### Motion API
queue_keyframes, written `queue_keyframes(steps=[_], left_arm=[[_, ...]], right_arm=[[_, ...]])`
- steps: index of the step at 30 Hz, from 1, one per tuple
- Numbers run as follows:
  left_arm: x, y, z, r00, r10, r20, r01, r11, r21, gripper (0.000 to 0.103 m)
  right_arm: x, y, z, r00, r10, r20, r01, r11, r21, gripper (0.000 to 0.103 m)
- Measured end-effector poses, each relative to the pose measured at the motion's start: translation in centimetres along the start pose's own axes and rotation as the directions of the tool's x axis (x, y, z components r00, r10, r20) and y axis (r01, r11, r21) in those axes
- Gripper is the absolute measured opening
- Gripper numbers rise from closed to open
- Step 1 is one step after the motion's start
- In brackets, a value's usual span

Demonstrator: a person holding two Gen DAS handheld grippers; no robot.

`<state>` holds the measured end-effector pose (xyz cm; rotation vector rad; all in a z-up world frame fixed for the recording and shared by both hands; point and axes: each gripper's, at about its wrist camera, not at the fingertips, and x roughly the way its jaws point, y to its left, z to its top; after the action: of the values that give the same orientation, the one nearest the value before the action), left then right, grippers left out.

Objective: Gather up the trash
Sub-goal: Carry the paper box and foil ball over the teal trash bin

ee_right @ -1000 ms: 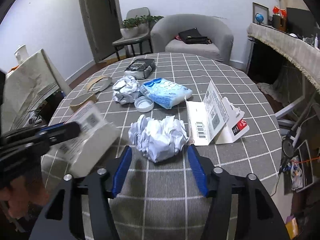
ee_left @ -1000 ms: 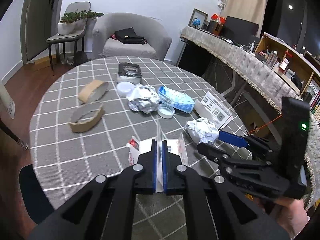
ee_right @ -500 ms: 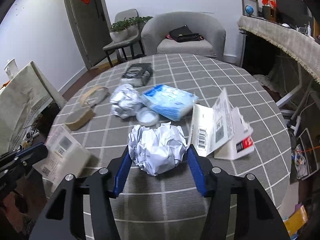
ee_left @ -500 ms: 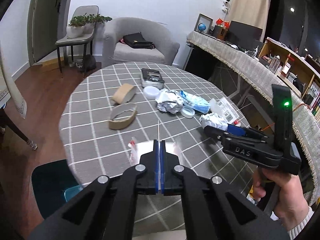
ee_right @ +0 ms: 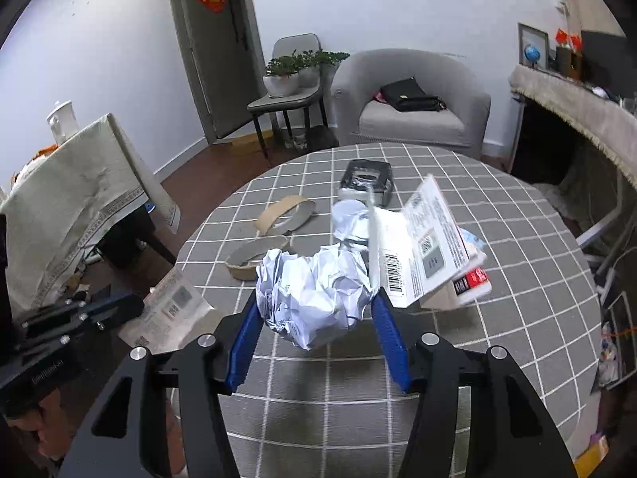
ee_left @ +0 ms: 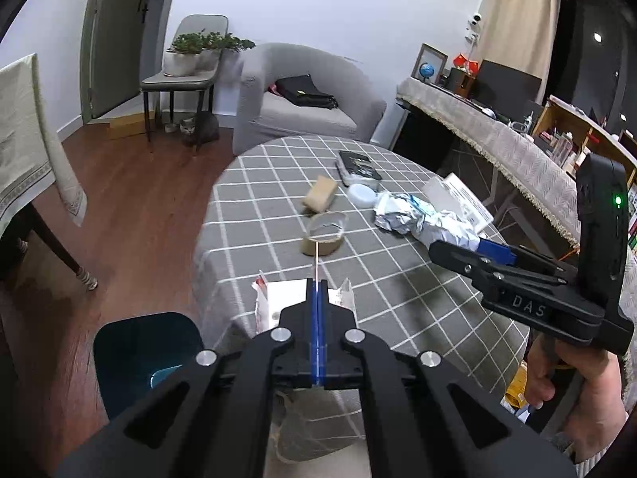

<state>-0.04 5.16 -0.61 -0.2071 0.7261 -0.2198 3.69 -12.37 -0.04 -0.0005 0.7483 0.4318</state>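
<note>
White walls, wood floor [ee_left: 131, 207], grey armchair [ee_left: 302, 107], round checked table [ee_left: 398, 279].

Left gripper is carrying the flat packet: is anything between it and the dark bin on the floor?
Nothing visible. The left gripper holds the flat packet past the table edge; the dark bin sits open below-left.

A grey armchair [ee_right: 414, 107] stands beyond the far edge of the round checked table [ee_right: 497, 279], with a black bag [ee_right: 410, 95] on its seat. Left of it, potted plants [ee_right: 294, 69] sit on a chair, a grey cat [ee_left: 199, 127] underneath.
</note>
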Motion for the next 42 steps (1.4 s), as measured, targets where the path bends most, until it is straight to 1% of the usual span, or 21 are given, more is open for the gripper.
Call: queue_keyframes(steps=[5, 10, 12, 14, 16, 17, 19, 22, 24, 25, 26, 28, 31, 34, 35, 36, 37, 39, 40, 42], left_arm=[[-1.4, 1.6, 0.1, 0.999, 0.024, 0.026, -0.024, 0.999, -0.024, 0.001], [-2.3, 4.2, -0.1, 0.997, 0.063, 0.032, -0.061, 0.996, -0.057, 0.001], [-2.6, 5.1, -0.3, 0.997, 0.078, 0.026, -0.076, 0.995, -0.069, 0.001], [-2.8, 5.8, -0.5, 0.996, 0.089, 0.021, -0.088, 0.993, -0.075, 0.001], [-2.9, 6.2, -0.7, 0.995, 0.097, 0.015, -0.096, 0.992, -0.082, 0.001], [-2.9, 6.4, -0.8, 0.995, 0.098, 0.011, -0.097, 0.992, -0.085, 0.001], [-3.0, 6.8, -0.8, 0.995, 0.102, 0.012, -0.1, 0.992, -0.082, 0.001], [-3.1, 7.1, -0.8, 0.994, 0.108, 0.016, -0.106, 0.991, -0.08, 0.001], [-3.1, 7.3, -0.8, 0.994, 0.111, 0.015, -0.109, 0.99, -0.085, 0.001], [-3.1, 7.2, -0.8, 0.994, 0.112, 0.013, -0.11, 0.99, -0.087, 0.001], [-3.0, 7.3, -0.8, 0.993, 0.114, 0.011, -0.113, 0.99, -0.088, 0.001], [-3.0, 7.4, -0.9, 0.993, 0.116, 0.008, -0.115, 0.989, -0.091, 0.001], [-3.1, 7.3, -0.8, 0.993, 0.119, 0.006, -0.118, 0.988, -0.097, 0.001], [-3.1, 7.1, -0.7, 0.993, 0.119, 0.011, -0.117, 0.988, -0.099, 0.001], [-3.1, 7.1, -0.7, 0.993, 0.119, 0.012, -0.117, 0.988, -0.1, 0.001], [-3.1, 7.0, -0.7, 0.993, 0.118, 0.013, -0.116, 0.988, -0.1, 0.001], [-3.0, 6.9, -0.7, 0.993, 0.118, 0.013, -0.116, 0.988, -0.098, 0.001], [-2.9, 6.9, -0.8, 0.993, 0.118, 0.013, -0.116, 0.989, -0.097, 0.001], [-2.9, 7.0, -0.8, 0.993, 0.118, 0.012, -0.116, 0.988, -0.097, 0.001], [-2.8, 7.0, -0.8, 0.993, 0.117, 0.01, -0.115, 0.988, -0.099, 0.001]], right_arm=[[0.2, 1.7, 0.3, 0.999, 0.039, 0.016, -0.039, 0.999, -0.014, 0.056], [1.1, 3.6, 0.6, 0.998, 0.07, 0.005, -0.069, 0.997, -0.037, 0.056], [1.3, 4.2, 0.5, 0.998, 0.059, -0.007, -0.059, 0.997, -0.053, 0.056], [1.7, 4.1, 0.3, 0.999, 0.02, -0.03, -0.022, 0.998, -0.065, 0.056], [2.2, 3.6, 0.1, 0.998, -0.036, -0.043, 0.033, 0.996, -0.078, 0.056], [2.4, 3.4, -0.2, 0.997, -0.047, -0.055, 0.042, 0.995, -0.085, 0.056], [2.9, 3.0, -0.6, 0.997, -0.033, -0.076, 0.027, 0.997, -0.079, 0.056], [3.6, 2.8, -1.4, 0.994, -0.04, -0.104, 0.03, 0.996, -0.089, 0.057], [4.0, 2.6, -1.9, 0.991, -0.037, -0.125, 0.026, 0.996, -0.086, 0.058], [4.1, 2.5, -2.1, 0.991, -0.028, -0.132, 0.018, 0.997, -0.079, 0.061], [3.9, 2.4, -2.3, 0.991, -0.028, -0.132, 0.018, 0.997, -0.072, 0.066], [3.0, 1.9, -2.6, 0.993, -0.033, -0.117, 0.026, 0.998, -0.064, 0.072], [1.7, 1.2, -2.7, 0.995, -0.049, -0.092, 0.043, 0.997, -0.06, 0.075], [0.7, 0.9, -2.5, 0.998, -0.039, -0.054, 0.036, 0.998, -0.055, 0.075], [0.5, 0.9, -2.5, 0.998, -0.024, -0.05, 0.021, 0.998, -0.054, 0.075], [0.5, 1.0, -2.4, 0.998, 0.004, -0.058, -0.007, 0.999, -0.05, 0.075], [0.5, 1.2, -2.5, 0.998, 0.013, -0.067, -0.016, 0.999, -0.05, 0.075], [0.7, 1.6, -2.6, 0.997, 0.005, -0.081, -0.01, 0.998, -0.063, 0.07], [0.8, 1.8, -2.7, 0.996, -0.008, -0.093, 0.001, 0.997, -0.071, 0.064], [1.1, 1.9, -2.9, 0.994, 0.001, -0.109, -0.008, 0.998, -0.066, 0.063]])
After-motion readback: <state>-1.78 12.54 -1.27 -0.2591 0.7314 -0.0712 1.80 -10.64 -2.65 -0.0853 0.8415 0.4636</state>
